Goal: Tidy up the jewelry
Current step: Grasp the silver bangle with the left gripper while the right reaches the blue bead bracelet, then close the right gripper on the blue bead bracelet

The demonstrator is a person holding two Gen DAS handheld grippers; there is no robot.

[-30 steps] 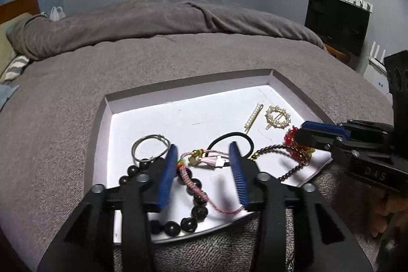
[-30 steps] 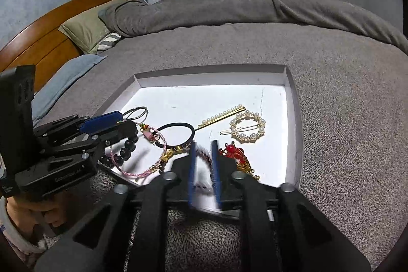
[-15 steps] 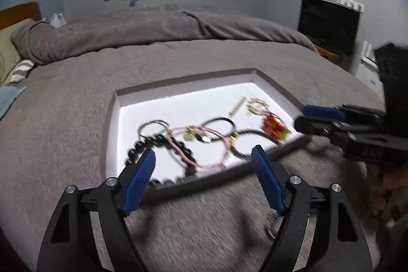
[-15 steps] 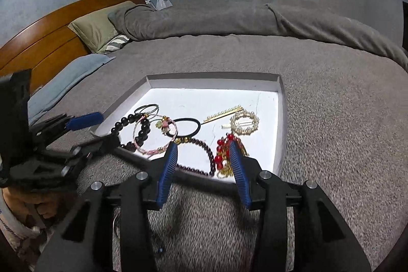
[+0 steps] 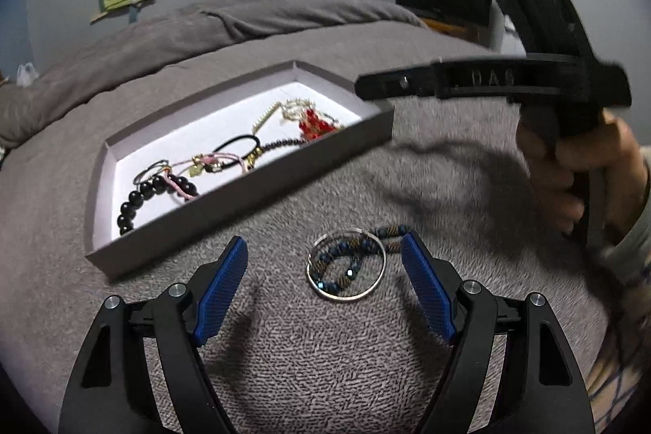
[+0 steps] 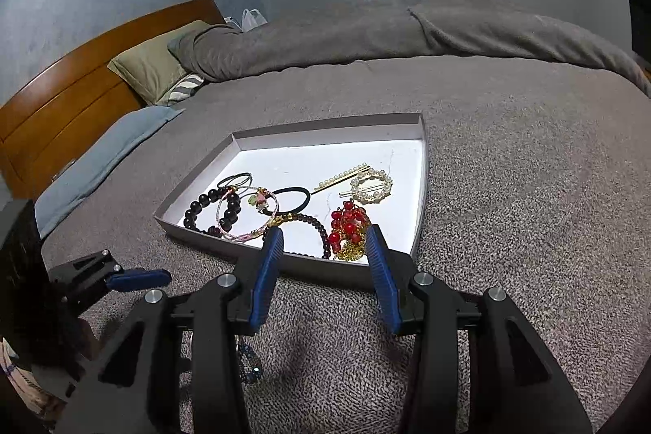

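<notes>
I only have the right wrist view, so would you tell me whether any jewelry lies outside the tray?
Observer: Yes, a silver bangle lies on the blanket, in front of the tray.
Operator: Is anything with it?
Observer: A blue beaded bracelet lies partly inside the bangle, one end trailing out over it.
Operator: Where is the left gripper?
Observer: The left gripper is open, with one finger on each side of the bangle.

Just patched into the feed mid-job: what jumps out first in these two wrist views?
The shallow grey cardboard tray on the grey bedspread, its white floor crowded with jewelry; brightest is the red beaded cluster by its near rim. Outside the tray, a thin silver bangle and a dark blue beaded bracelet lie overlapping on the bedspread, between the fingers of the open left gripper. The right gripper is open and empty.
</notes>
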